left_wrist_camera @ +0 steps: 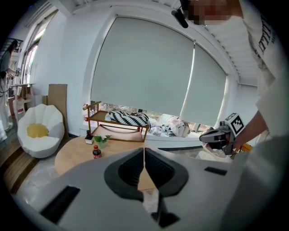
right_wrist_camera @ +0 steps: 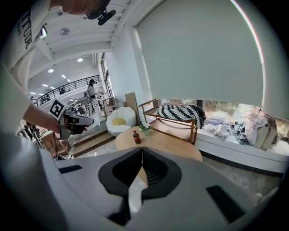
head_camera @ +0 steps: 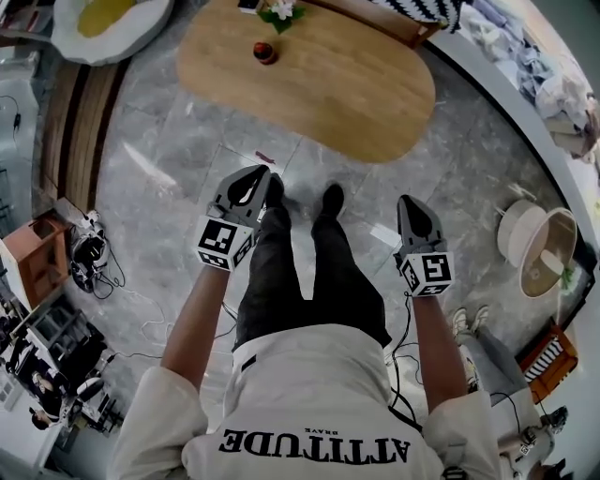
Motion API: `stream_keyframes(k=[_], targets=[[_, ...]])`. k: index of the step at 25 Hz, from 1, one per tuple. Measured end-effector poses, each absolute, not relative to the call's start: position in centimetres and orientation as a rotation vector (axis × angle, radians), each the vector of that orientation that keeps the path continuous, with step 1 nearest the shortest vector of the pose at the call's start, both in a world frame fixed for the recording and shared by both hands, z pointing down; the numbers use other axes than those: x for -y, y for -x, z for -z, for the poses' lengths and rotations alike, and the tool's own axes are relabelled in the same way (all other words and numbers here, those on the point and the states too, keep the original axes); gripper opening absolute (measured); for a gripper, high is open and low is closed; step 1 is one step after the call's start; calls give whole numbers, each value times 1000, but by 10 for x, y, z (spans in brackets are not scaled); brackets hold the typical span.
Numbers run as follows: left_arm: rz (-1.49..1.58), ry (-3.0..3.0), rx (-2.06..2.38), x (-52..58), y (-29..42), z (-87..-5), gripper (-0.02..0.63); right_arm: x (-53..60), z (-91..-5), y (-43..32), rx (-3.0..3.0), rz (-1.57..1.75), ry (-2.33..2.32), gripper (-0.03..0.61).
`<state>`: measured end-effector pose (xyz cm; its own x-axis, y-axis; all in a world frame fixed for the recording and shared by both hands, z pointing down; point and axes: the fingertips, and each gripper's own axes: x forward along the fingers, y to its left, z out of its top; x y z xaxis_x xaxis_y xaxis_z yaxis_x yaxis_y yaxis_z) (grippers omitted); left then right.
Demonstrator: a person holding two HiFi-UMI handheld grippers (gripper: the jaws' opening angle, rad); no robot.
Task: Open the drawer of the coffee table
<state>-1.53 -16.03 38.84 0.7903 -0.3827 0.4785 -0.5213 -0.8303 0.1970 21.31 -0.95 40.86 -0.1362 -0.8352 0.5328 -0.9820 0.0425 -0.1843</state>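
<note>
The coffee table is an oval light-wood top, lying ahead of my feet in the head view. A small red-capped bottle and a little plant stand near its far edge. No drawer shows in any view. My left gripper and right gripper hang on either side of my legs, well short of the table, both shut and empty. In the left gripper view the shut left gripper points toward the table. In the right gripper view the shut right gripper faces the table.
A white shell-shaped chair with a yellow cushion stands left of the table. A wooden rack with a striped cushion is behind the table. Cables lie on the grey marble floor at left. A round white lamp sits at right.
</note>
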Motion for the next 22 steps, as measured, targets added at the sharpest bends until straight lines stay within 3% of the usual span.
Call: stream_keyframes(k=[9, 22], targets=[[-671, -2667, 525, 177, 28, -454, 23, 37, -449, -191, 1971, -781, -1891, 20], [-776, -2634, 452, 207, 46, -572, 23, 41, -578, -192, 1884, -827, -1801, 21]])
